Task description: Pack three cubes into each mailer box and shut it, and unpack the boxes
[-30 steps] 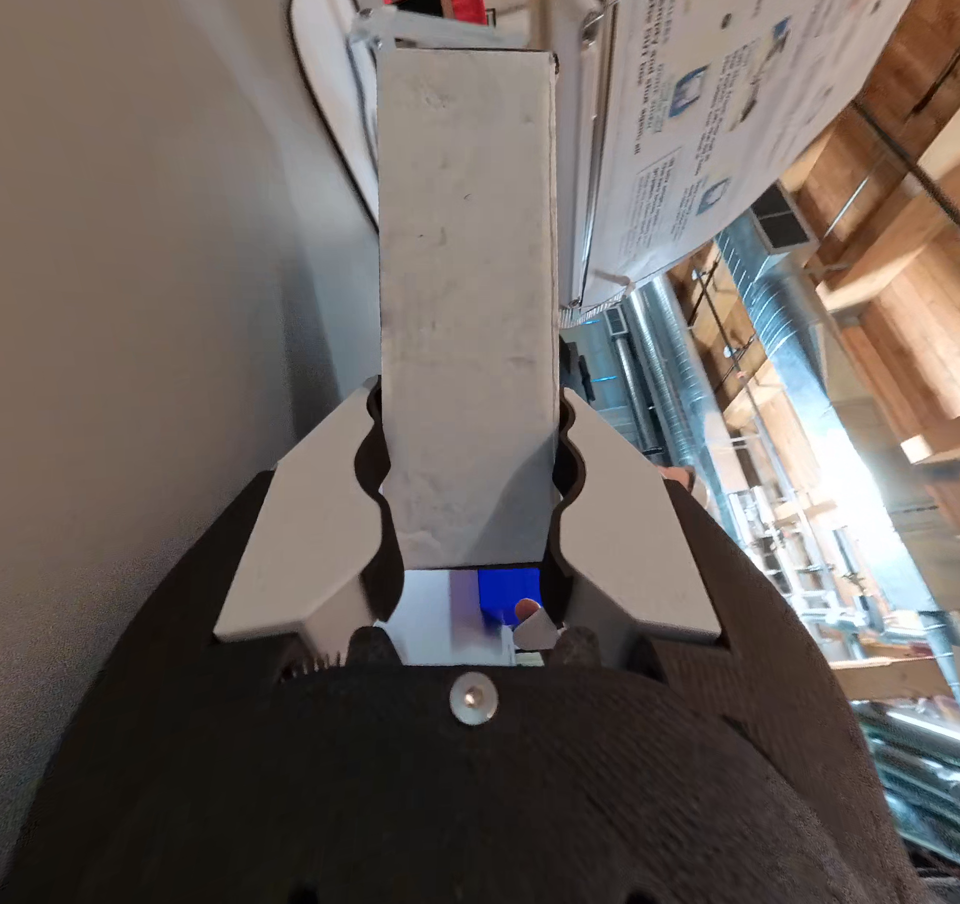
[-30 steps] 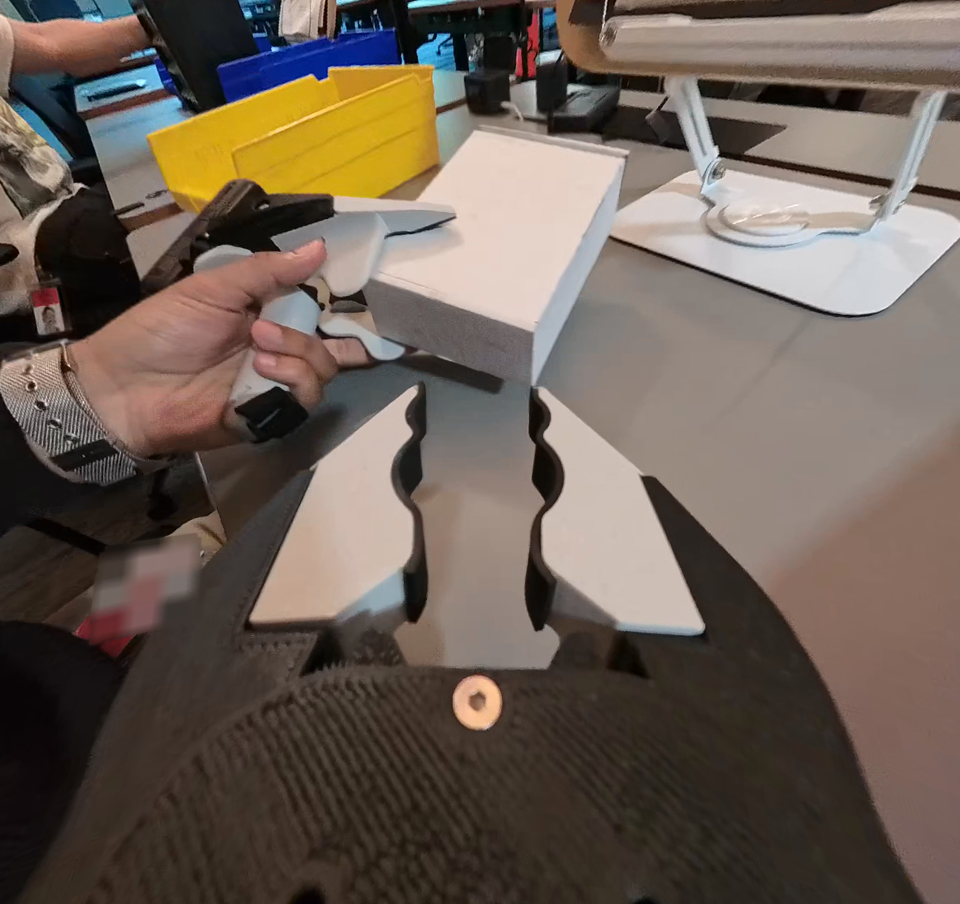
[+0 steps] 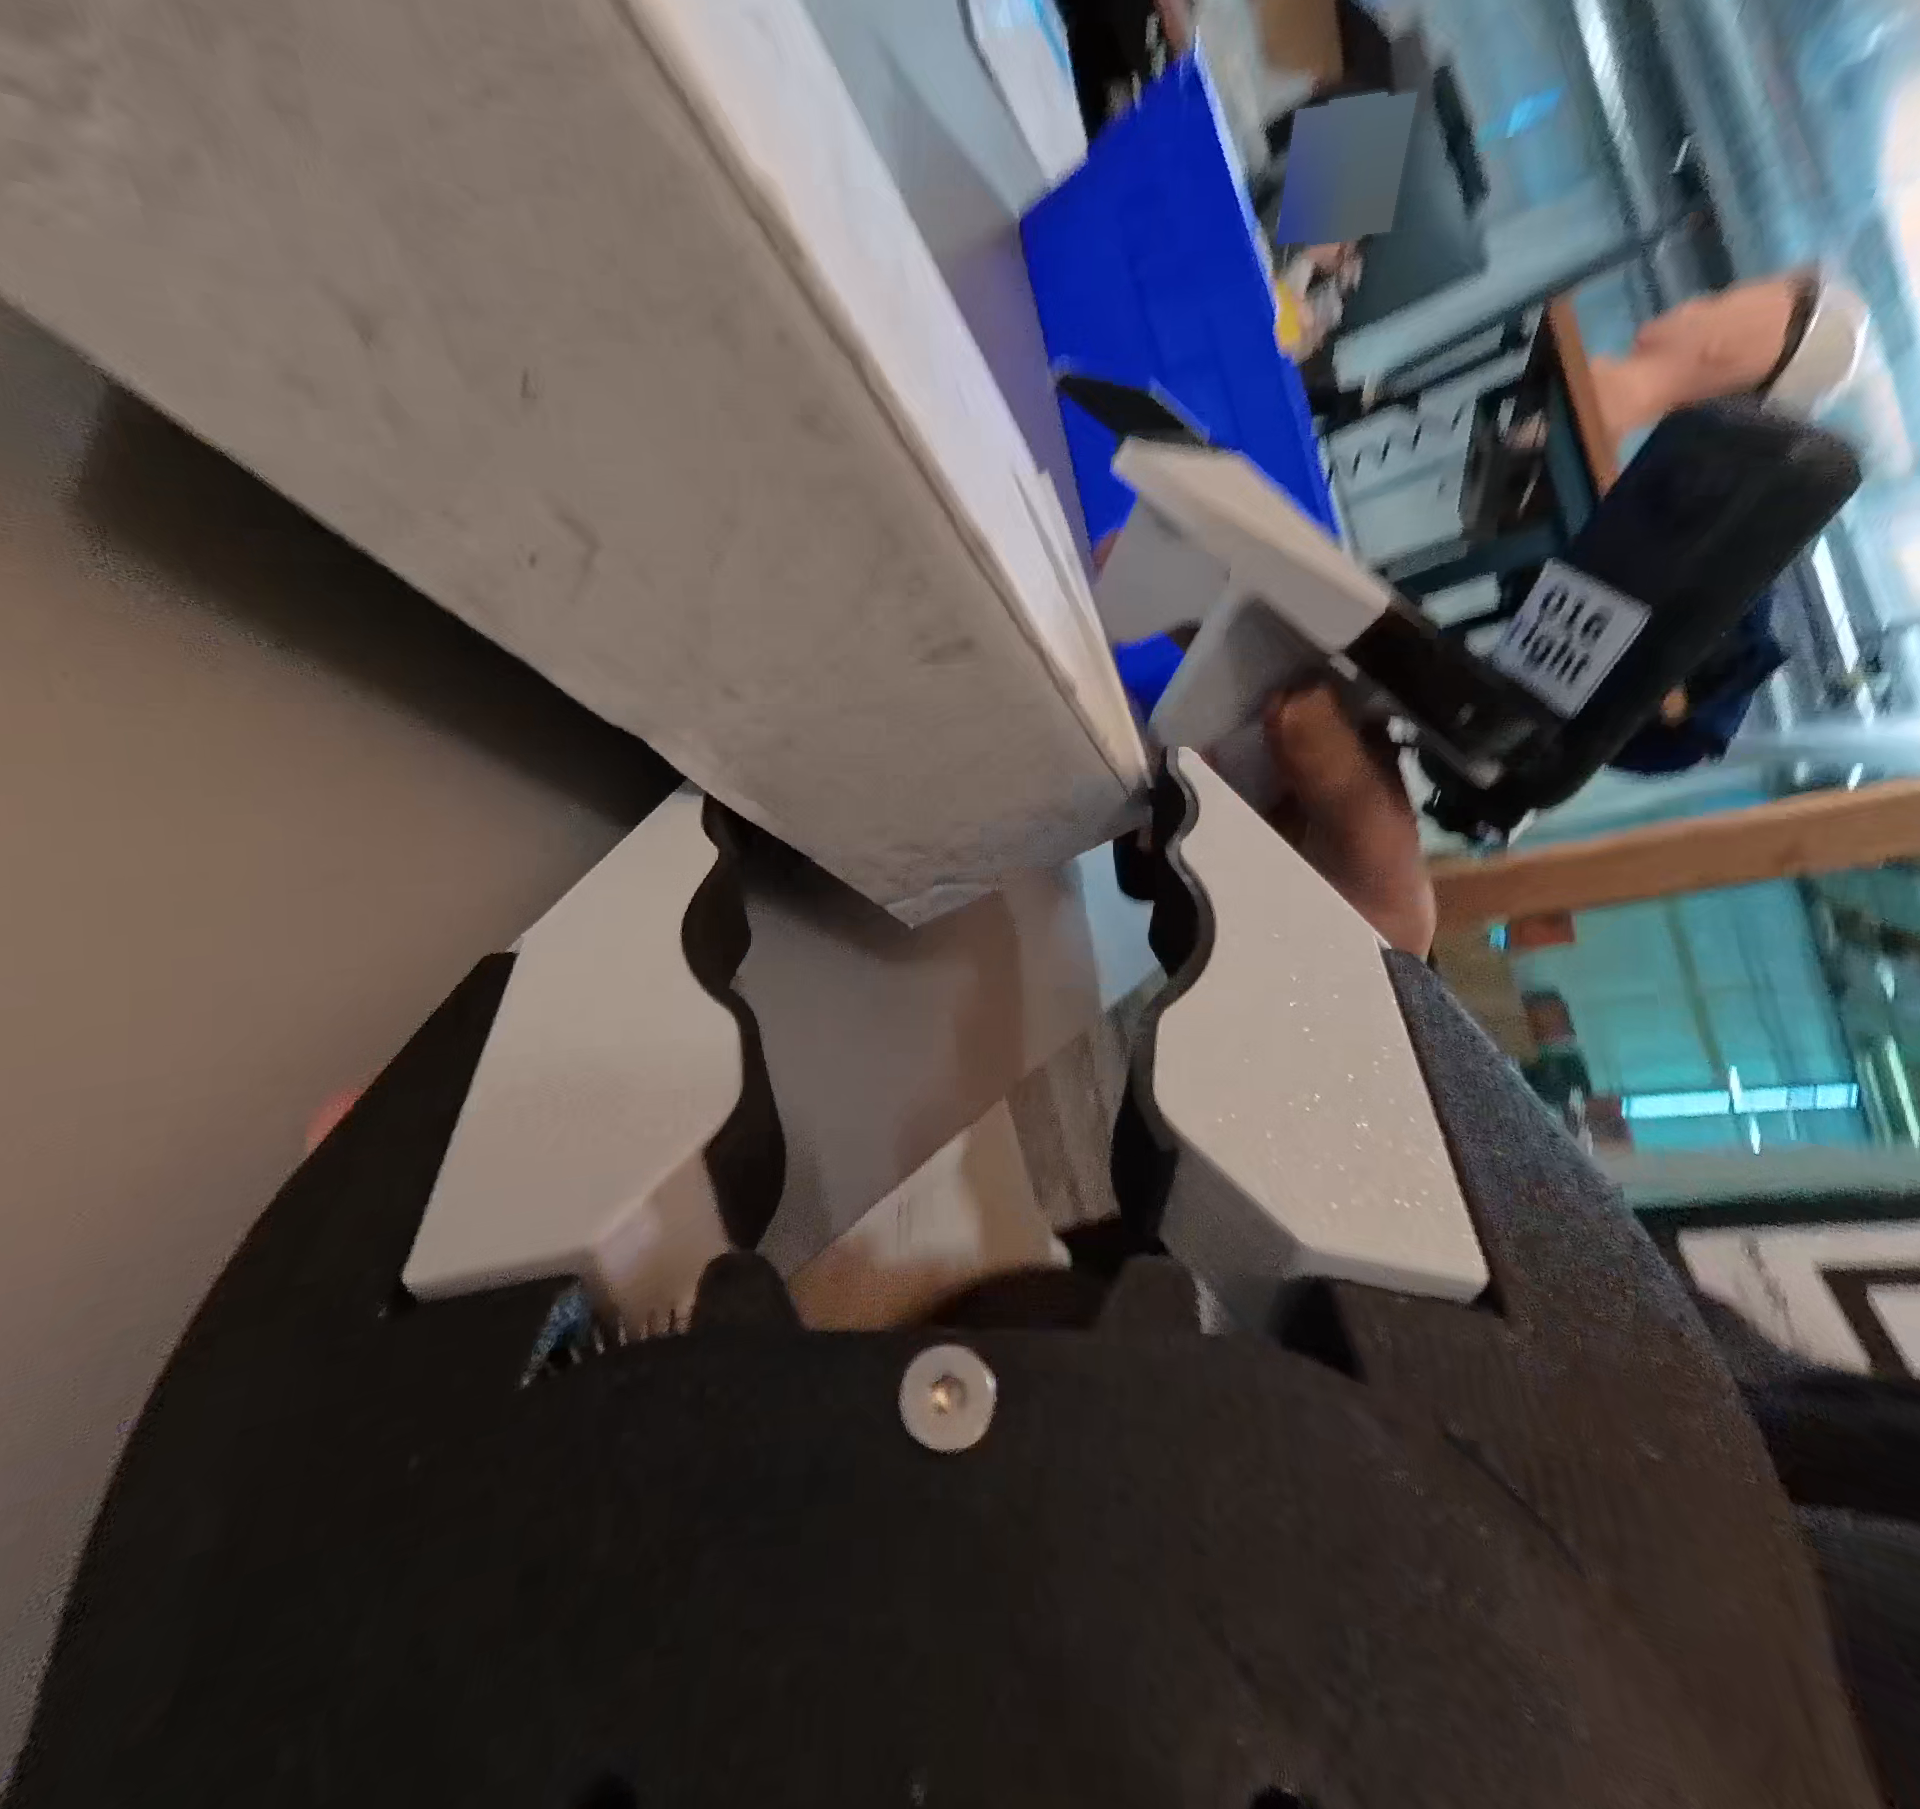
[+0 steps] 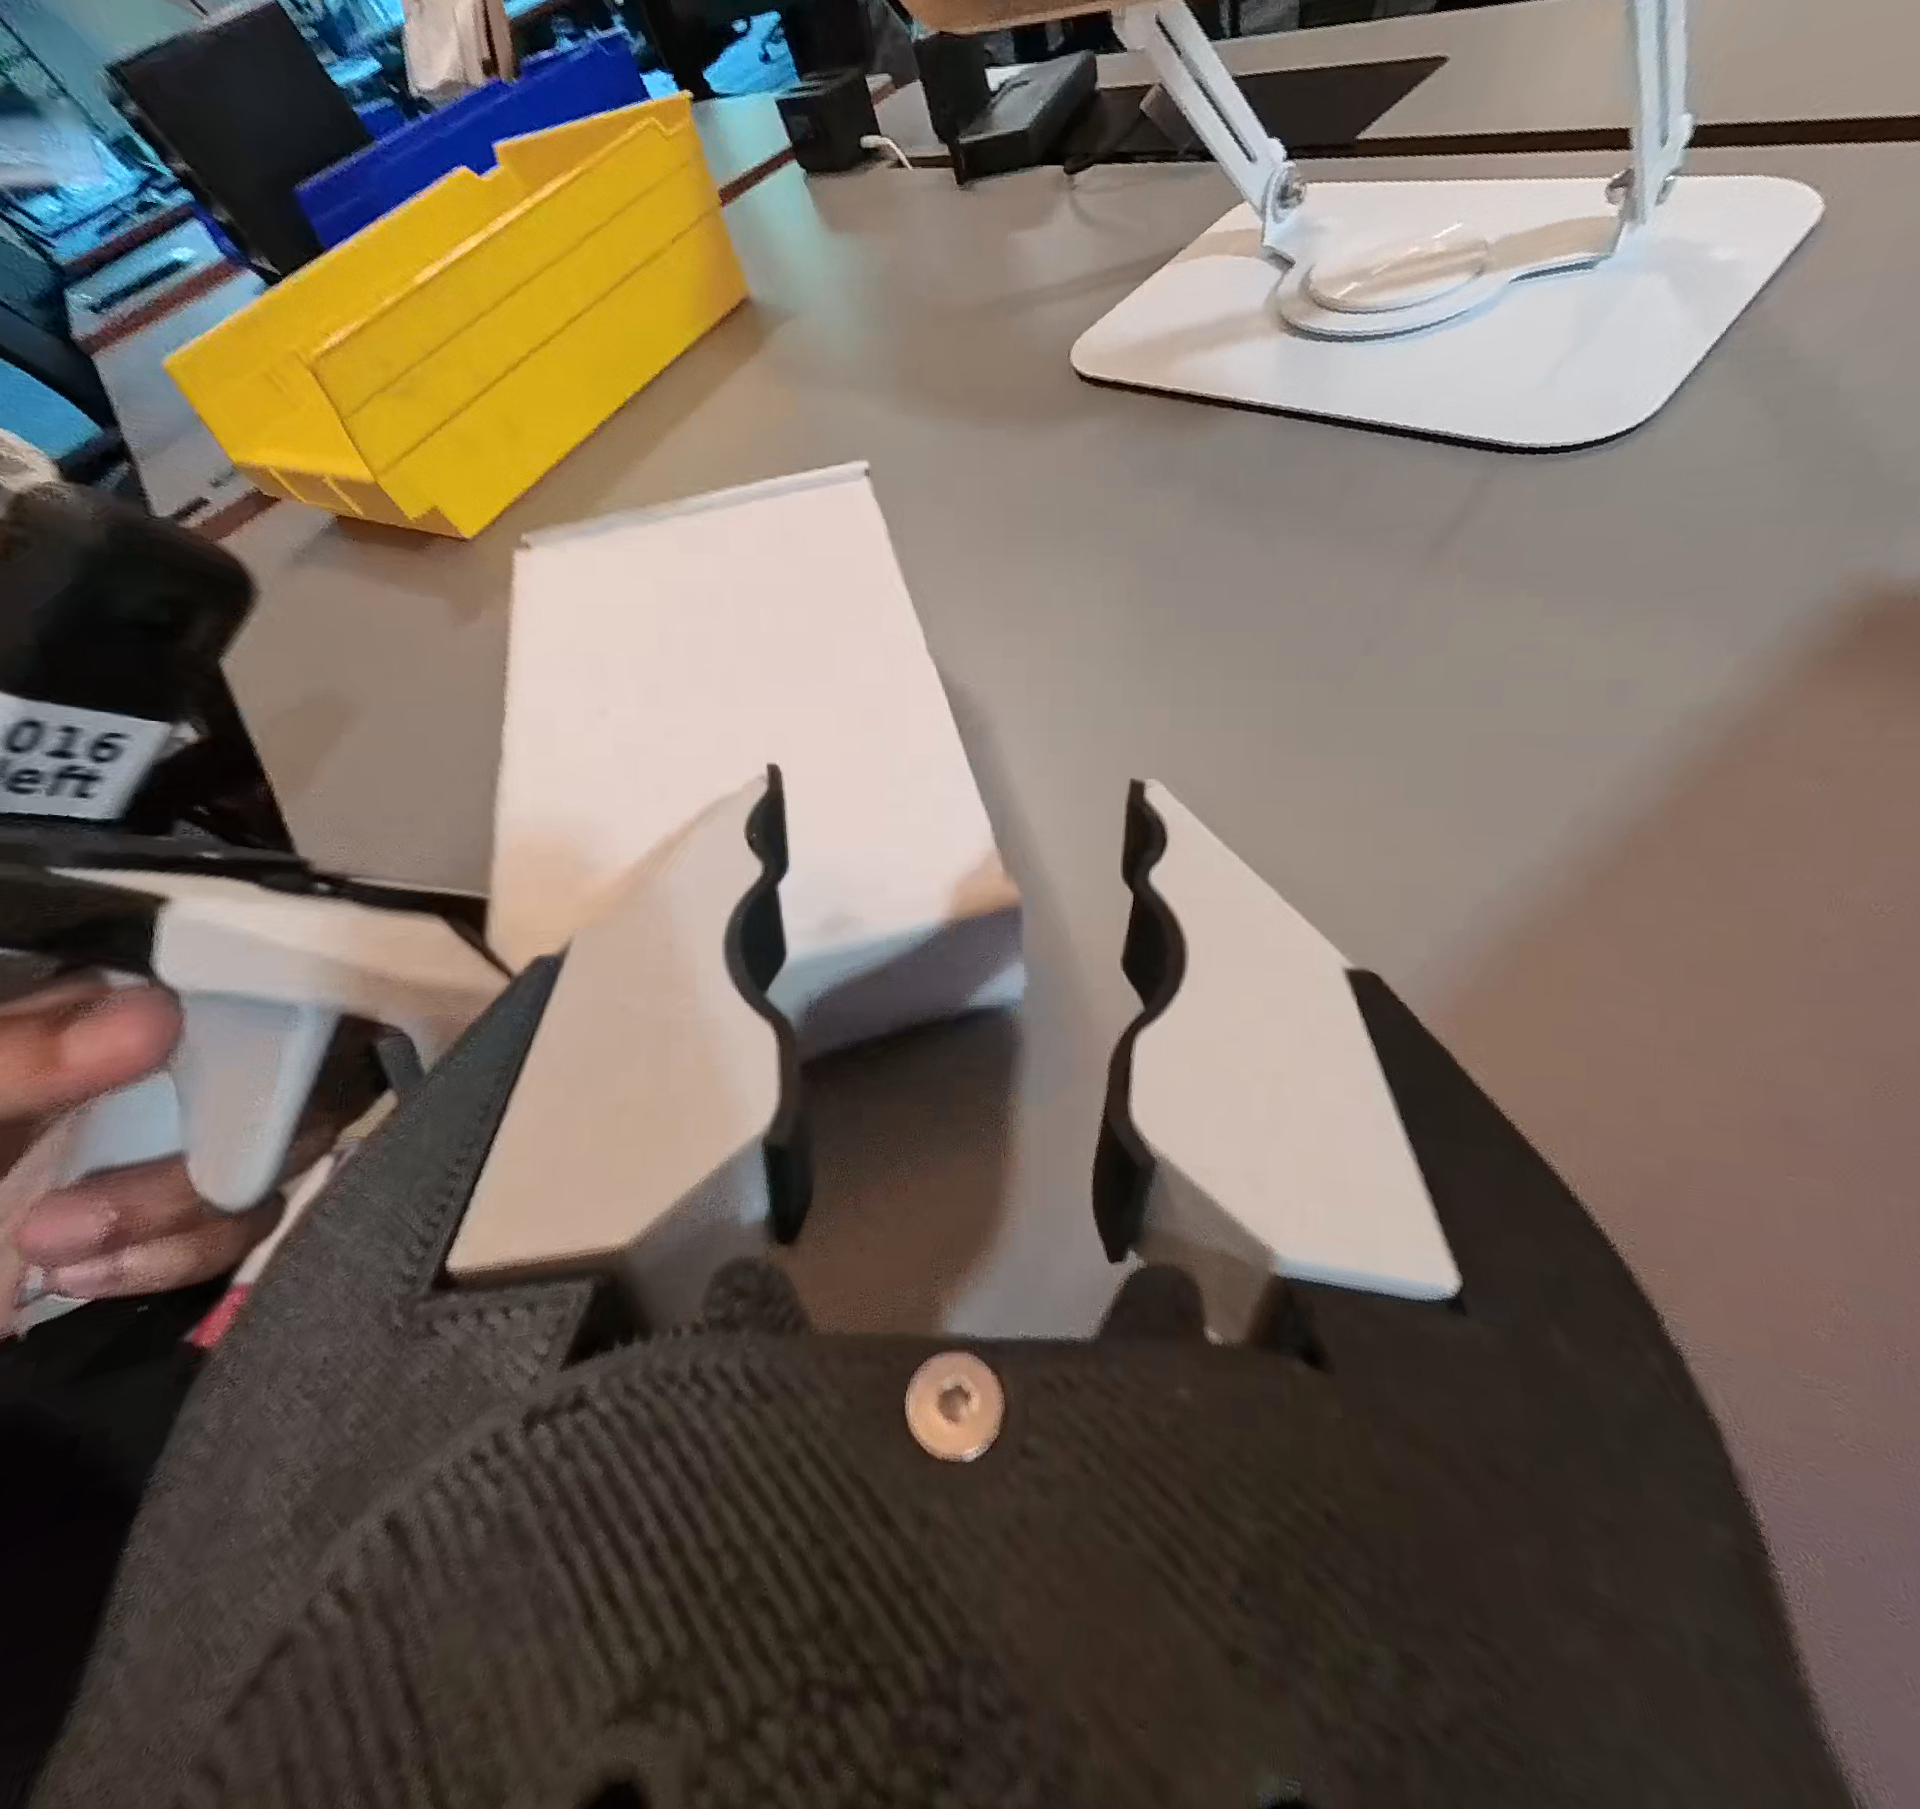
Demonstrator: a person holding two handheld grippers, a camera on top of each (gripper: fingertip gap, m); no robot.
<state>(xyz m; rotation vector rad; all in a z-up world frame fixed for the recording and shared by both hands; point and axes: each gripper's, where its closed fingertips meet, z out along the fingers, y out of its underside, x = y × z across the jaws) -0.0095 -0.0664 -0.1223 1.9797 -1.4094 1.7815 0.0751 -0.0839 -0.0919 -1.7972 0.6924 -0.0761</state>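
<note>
A closed white mailer box (image 4: 727, 720) lies flat on the grey bench (image 4: 1351, 720). Your right hand-held gripper (image 4: 951, 793) hovers over its near end with the jaws spread wide, holding nothing. Your left hand-held gripper (image 3: 940, 803) sits at the box's near corner, jaws apart, the box's end just at the fingertips; you cannot tell whether they pinch it. A yellow bin (image 4: 468, 325) stands beyond the box to the left, a blue bin (image 4: 457, 138) behind it, and a white stand (image 4: 1455, 305) at the far right.
</note>
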